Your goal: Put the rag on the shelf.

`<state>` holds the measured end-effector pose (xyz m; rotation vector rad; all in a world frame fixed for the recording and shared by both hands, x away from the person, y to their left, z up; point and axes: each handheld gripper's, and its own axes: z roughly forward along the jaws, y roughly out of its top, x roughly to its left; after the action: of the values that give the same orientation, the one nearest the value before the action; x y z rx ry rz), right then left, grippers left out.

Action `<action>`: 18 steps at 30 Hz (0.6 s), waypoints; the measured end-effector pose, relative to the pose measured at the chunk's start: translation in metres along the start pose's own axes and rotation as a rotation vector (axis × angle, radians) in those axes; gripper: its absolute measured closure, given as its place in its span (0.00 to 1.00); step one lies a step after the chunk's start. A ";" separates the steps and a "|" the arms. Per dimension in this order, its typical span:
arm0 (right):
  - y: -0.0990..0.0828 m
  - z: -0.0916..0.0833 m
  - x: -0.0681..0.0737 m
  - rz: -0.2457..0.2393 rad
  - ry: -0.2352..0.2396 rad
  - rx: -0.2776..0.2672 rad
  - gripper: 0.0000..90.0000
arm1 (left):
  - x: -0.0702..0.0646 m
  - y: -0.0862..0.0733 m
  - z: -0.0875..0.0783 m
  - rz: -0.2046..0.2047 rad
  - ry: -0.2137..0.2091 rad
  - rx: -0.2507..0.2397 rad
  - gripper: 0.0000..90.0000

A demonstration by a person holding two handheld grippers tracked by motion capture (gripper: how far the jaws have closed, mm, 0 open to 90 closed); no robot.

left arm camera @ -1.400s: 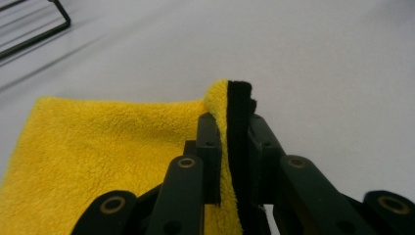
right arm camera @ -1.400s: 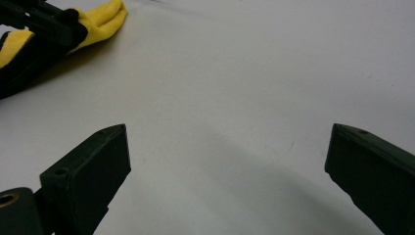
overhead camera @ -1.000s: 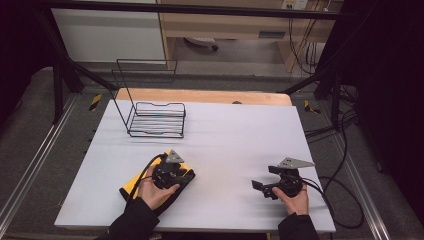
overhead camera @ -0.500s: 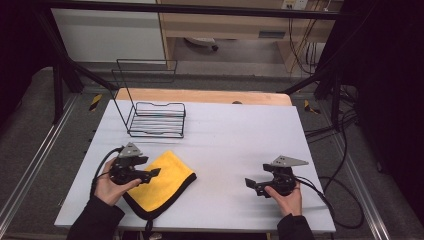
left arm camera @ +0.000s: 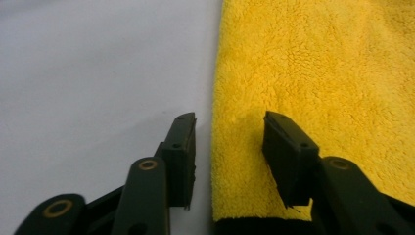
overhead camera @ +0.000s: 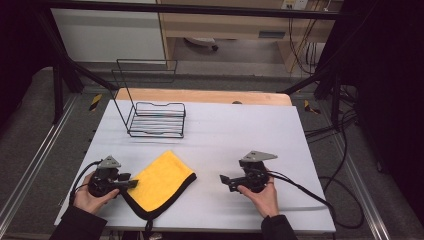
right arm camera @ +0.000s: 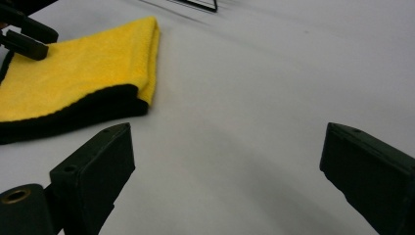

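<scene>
A folded yellow cloth (overhead camera: 159, 187) with a black underside lies on the white table (overhead camera: 240, 130) near the front. My left gripper (overhead camera: 131, 184) is at its left edge. In the left gripper view the jaws of my left gripper (left arm camera: 227, 127) straddle the edge of the cloth (left arm camera: 318, 73), one over bare table and one over the pile. They have just been closing and stand a little apart, not pressing. My right gripper (overhead camera: 222, 180) lies to the cloth's right, pointing at it. Its jaws stand wide over bare table (right arm camera: 227, 142), and the cloth (right arm camera: 73, 78) is ahead.
A black wire rack (overhead camera: 156, 120) stands at the back left of the table, its tall back frame rising behind it. Cables trail from both grippers, the right one looping off the table's right side. The table's front edge runs just behind both hands.
My left gripper slid left off the top of the cloth to its left edge, uncovering the cloth. My right gripper moved left, closer to the cloth.
</scene>
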<state>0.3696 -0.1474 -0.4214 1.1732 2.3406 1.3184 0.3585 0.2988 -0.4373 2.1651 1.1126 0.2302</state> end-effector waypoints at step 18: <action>0.023 0.088 0.052 0.004 0.044 0.093 0.38 | -0.004 -0.006 0.001 0.013 -0.015 0.007 0.79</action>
<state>0.3932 -0.0481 -0.4443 1.1870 2.4567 1.2616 0.3523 0.2976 -0.4408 2.1772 1.0928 0.2154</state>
